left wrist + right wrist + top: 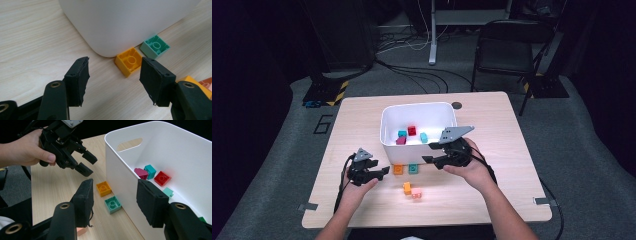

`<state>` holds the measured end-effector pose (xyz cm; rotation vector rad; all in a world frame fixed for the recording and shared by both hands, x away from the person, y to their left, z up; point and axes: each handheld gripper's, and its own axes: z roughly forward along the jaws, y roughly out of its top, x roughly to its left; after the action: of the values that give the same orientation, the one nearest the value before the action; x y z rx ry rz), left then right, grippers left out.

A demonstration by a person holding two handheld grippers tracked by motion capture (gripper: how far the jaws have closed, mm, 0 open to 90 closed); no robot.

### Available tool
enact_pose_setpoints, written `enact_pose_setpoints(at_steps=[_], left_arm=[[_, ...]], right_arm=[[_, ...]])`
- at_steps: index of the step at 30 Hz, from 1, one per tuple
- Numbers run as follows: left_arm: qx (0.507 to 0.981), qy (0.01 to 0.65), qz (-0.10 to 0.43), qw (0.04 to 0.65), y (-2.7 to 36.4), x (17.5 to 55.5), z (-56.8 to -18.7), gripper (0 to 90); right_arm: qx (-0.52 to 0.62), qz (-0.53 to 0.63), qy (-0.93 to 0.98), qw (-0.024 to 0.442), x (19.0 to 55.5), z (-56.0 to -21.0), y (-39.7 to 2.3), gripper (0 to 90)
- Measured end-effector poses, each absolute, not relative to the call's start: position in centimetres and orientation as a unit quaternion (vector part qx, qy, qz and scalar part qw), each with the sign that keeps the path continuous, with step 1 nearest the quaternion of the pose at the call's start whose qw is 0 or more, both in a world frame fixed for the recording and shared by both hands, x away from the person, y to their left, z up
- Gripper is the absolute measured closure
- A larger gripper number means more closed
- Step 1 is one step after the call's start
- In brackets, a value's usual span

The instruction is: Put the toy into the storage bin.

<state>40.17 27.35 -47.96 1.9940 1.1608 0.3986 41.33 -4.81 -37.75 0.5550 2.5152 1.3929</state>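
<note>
A white bin (386, 116) stands mid-table and holds red (412, 130), teal (402, 133), magenta (401, 140) and pale teal (424, 137) bricks. An orange brick (128, 61) and a green brick (155, 46) lie upside down against the bin's front wall (120, 22). My left gripper (384, 171) is open just left of the orange brick, jaws aimed at it and nothing between the pads (80, 75). My right gripper (427, 153) hovers open and holds nothing by the bin's front right corner, above the green brick (113, 204).
Another orange brick (407, 188) and a pink brick (416, 193) lie together nearer the front edge. From the right gripper view, the left gripper (86, 163) shows beyond the orange brick (104, 188). A black chair (507, 45) and cables are past the table.
</note>
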Motion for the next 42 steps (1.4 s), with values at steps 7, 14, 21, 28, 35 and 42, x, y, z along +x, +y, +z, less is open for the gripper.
enact_pose_setpoints(at_steps=[7, 14, 21, 28, 35, 42], left_arm=[[0.779, 0.470, 0.158, 0.383, 25.4, 40.1, -49.3, 39.7], [0.780, 0.478, 0.144, 0.378, 24.0, 40.3, -50.7, 39.6], [0.781, 0.476, 0.144, 0.378, 23.3, 40.6, -51.3, 40.4], [0.783, 0.475, 0.146, 0.373, 22.8, 41.0, -51.9, 42.4], [0.780, 0.482, 0.163, 0.364, 22.4, 41.1, -52.0, 45.1], [0.787, 0.475, 0.165, 0.358, 23.3, 40.8, -51.8, 51.6]], right_arm=[[0.190, 0.489, 0.844, 0.106, 40.8, -37.6, -5.8, 47.1], [0.191, 0.503, 0.836, 0.103, 40.5, -37.5, -6.3, 47.2], [0.199, 0.504, 0.834, 0.110, 40.6, -37.8, -6.8, 47.2], [0.202, 0.504, 0.833, 0.109, 40.6, -38.1, -6.8, 47.2], [0.203, 0.503, 0.833, 0.108, 40.7, -38.4, -6.8, 47.4], [0.204, 0.505, 0.832, 0.108, 40.7, -38.4, -6.9, 47.7]])
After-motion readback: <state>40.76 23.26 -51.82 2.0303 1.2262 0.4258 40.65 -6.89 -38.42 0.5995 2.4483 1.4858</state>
